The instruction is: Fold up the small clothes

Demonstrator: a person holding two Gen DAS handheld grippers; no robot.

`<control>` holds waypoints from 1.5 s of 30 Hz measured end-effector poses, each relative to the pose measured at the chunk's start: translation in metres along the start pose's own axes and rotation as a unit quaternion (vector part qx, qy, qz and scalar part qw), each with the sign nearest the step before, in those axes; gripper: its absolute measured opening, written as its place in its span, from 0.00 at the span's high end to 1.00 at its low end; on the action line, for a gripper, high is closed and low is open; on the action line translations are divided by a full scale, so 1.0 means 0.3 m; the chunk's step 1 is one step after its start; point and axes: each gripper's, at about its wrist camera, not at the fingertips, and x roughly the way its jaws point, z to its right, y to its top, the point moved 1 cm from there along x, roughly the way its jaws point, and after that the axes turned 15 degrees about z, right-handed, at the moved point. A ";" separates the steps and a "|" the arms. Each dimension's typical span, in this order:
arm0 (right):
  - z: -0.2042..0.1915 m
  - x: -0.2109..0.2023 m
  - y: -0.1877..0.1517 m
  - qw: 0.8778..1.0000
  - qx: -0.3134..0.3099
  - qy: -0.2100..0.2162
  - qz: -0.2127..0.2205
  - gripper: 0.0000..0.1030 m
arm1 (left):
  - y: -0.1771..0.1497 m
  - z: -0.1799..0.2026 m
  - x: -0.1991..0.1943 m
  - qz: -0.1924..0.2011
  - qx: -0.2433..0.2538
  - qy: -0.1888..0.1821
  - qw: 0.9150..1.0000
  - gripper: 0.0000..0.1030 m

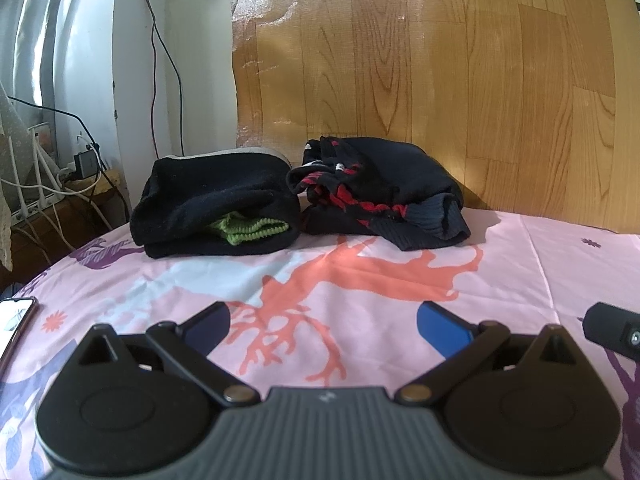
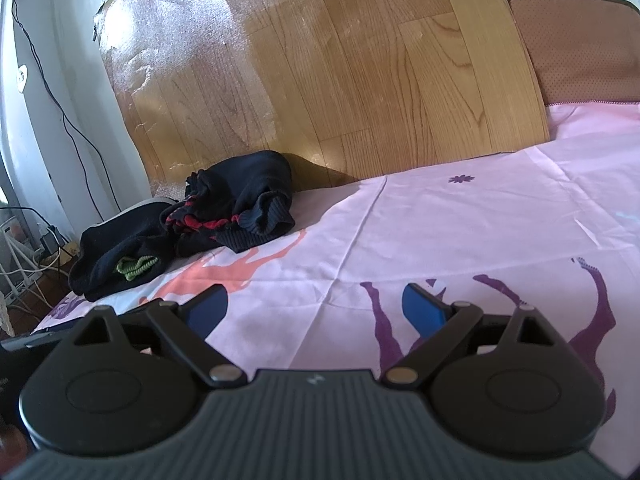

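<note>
We see both grippers held low over the pink patterned bedsheet (image 1: 400,248), each with its blue-padded fingers spread wide and nothing between them. The left gripper (image 1: 326,328) sits above the coral branch print on the sheet, and the right gripper (image 2: 316,312) hovers over a plainer stretch with purple figures printed near its right finger. At the far left of the bed lie two dark bundles of small clothes, side by side and touching or nearly so. The black folded garment (image 1: 216,208) on the left shows a strip of green ribbed fabric (image 1: 252,230) tucked in its near fold, and a pale edge peeks out behind its top. Just to its right is the dark garment with red trim (image 1: 380,196), more loosely bunched, with a ribbed cuff drooping onto the sheet at its near right corner. Both bundles lie close to the wood-grain panel (image 1: 460,60) that stands upright along the far side of the bed. In the left wrist view a phone (image 1: 16,320) rests at the near left edge of the sheet, and cables (image 1: 60,192) trail on the floor beyond the bed's left side.
</note>
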 end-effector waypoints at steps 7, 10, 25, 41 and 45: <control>0.000 0.000 0.000 1.000 0.000 0.000 0.000 0.07 | 0.002 -0.001 -0.007 0.004 -0.002 -0.011 1.000 0.00; 0.000 0.000 0.000 1.000 0.000 0.000 0.000 0.07 | -0.001 0.003 -0.006 -0.002 0.000 -0.016 1.000 0.00; -0.002 0.004 -0.004 1.000 -0.001 0.000 -0.003 0.07 | -0.005 0.004 -0.004 -0.009 0.003 -0.011 1.000 0.00; -0.003 0.004 -0.003 1.000 -0.001 0.000 -0.003 0.07 | -0.008 0.004 -0.001 -0.012 0.004 -0.010 1.000 0.00; -0.004 0.006 -0.002 1.000 -0.001 -0.001 -0.004 0.07 | -0.008 0.004 -0.002 -0.011 0.004 -0.010 1.000 0.00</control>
